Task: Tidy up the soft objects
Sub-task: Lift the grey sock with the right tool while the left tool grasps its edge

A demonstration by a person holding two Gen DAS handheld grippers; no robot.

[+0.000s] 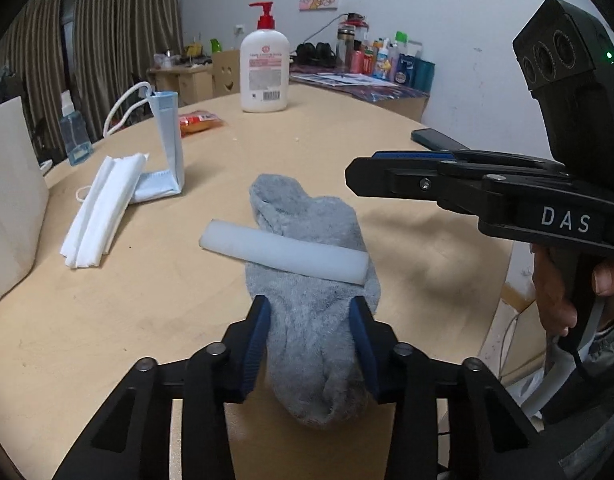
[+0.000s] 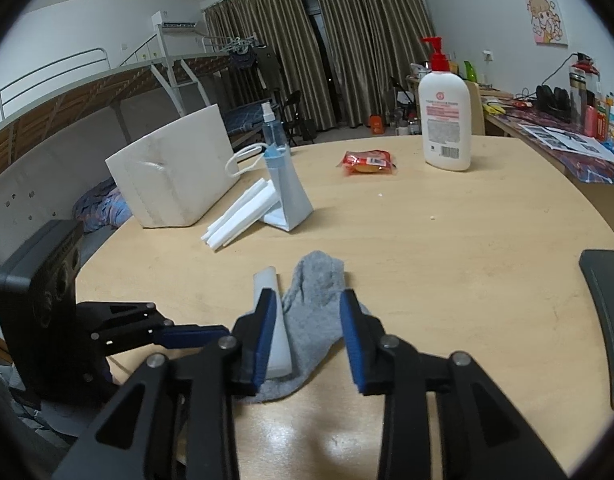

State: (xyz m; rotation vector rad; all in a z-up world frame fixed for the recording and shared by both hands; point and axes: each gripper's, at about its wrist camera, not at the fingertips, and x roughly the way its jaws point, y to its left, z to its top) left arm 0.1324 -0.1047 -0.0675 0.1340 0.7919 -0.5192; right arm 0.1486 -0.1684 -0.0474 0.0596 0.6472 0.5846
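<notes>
My left gripper (image 1: 311,312) fingers are pressing in on the near end of the grey sock (image 1: 307,320), pads touching its sides and bunching the fabric; I am judging this a light pinch, partway closed. My right gripper (image 2: 308,308) fingers are standing partly open, clamping nothing: the left pad is sitting over the white foam strip (image 2: 275,336), the sock lying in the gap below.

The sock is lying lengthwise on the round wooden table (image 1: 387,160), near edge, with the strip resting across its middle.

Farther left, folded face masks (image 1: 103,208) are lying flat, one blue mask (image 1: 169,136) propped upright beside them, a white box (image 2: 175,176) behind. Far across are a red snack packet (image 2: 367,162) and a pump bottle (image 1: 265,68).

Risks I am noting: pulling the sock now is likely to roll the loose strip off. The shallow grip on plush fabric may be slipping. The two grippers are working close together and could be colliding.
</notes>
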